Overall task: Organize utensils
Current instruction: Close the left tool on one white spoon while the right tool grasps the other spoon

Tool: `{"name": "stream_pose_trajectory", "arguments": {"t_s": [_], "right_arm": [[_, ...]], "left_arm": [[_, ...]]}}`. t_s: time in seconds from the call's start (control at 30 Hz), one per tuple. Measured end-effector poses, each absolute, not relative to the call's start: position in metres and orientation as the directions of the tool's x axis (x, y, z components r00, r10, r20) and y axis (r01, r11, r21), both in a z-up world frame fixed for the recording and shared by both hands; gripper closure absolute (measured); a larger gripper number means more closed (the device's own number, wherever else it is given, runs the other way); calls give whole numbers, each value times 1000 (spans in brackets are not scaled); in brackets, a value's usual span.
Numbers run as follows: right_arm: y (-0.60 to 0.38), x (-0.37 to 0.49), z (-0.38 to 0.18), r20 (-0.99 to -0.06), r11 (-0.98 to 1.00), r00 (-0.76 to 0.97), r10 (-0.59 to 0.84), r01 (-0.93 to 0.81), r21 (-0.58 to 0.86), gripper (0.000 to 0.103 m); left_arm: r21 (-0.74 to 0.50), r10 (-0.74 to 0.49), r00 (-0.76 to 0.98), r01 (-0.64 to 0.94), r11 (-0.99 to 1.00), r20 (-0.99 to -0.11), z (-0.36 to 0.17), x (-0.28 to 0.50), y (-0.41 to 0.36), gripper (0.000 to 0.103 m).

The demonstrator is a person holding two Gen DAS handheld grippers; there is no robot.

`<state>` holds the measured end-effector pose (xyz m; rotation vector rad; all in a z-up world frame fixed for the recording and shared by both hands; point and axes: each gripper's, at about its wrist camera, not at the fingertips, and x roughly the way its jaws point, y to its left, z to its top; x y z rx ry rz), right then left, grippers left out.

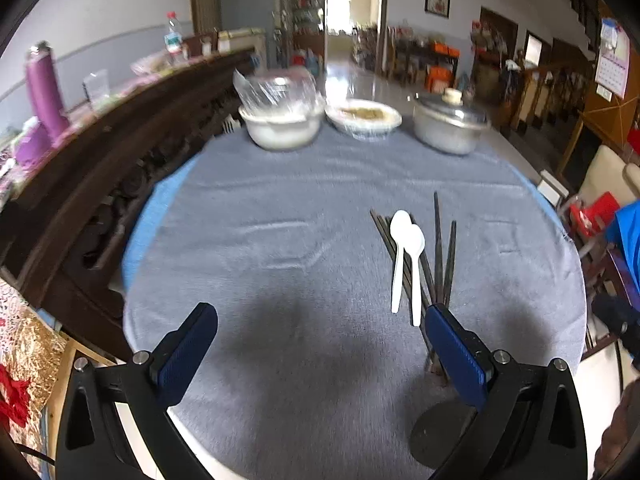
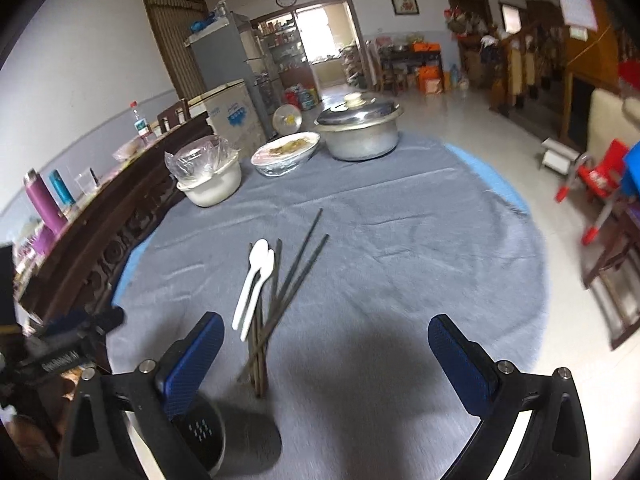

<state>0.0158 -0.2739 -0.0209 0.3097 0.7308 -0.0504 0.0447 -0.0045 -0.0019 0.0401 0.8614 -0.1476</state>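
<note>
Two white plastic spoons (image 1: 406, 258) lie side by side on a bundle of dark chopsticks (image 1: 440, 256) on the grey tablecloth (image 1: 280, 216). They also show in the right wrist view, spoons (image 2: 253, 284) on chopsticks (image 2: 292, 276). A dark round utensil holder with a perforated bottom (image 2: 204, 436) stands near the table's front edge, its shape partly seen in the left wrist view (image 1: 436, 436). My left gripper (image 1: 320, 320) is open and empty, left of the utensils. My right gripper (image 2: 326, 332) is open and empty, right of them.
At the table's far side stand a white bowl with a plastic bag (image 1: 282, 120), a covered dish of food (image 1: 362, 118) and a lidded metal pot (image 1: 450, 124). A carved dark wooden sideboard (image 1: 120, 160) runs along the left. A red chair (image 2: 596, 184) stands on the right.
</note>
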Motion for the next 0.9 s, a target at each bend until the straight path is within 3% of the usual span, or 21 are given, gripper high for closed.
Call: {"name": "stream_pose_trajectory", "arguments": {"t_s": [0.13,0.2,0.3,0.37,0.5,0.73,0.8,0.9], "right_arm": [[-283,67,-41,-681,926,699,220,70,371,22],[-282,100,-56,-691,905,656,303,29,425,40],[-272,139,-78,-696,874,594,403,-23,486,59],[-264,164,-92,-691,857,573,441,-39,514,65],[-248,205,-116,-714,860,543,441,-30,509,78],[-239,238,-139,-745,859,489,453,-17,511,82],[-236,242,-143,-754,864,479,451,-23,502,95],[-237,243,-145,-749,871,492,444,-40,490,99]], "left_arm": [[-69,-144,582,149,987,-800,-20,76,-4,3],[-86,-158,559,153,984,-814,-27,88,-3,22],[-110,-184,520,171,979,-834,-36,104,-2,43],[-109,-189,513,181,977,-837,-39,111,-2,48],[-133,-217,497,200,971,-840,-43,127,-1,48],[-134,-236,478,238,962,-846,-49,161,-12,48],[-132,-242,478,253,958,-845,-50,169,-17,48],[-130,-253,472,279,952,-845,-52,178,-26,48]]}}
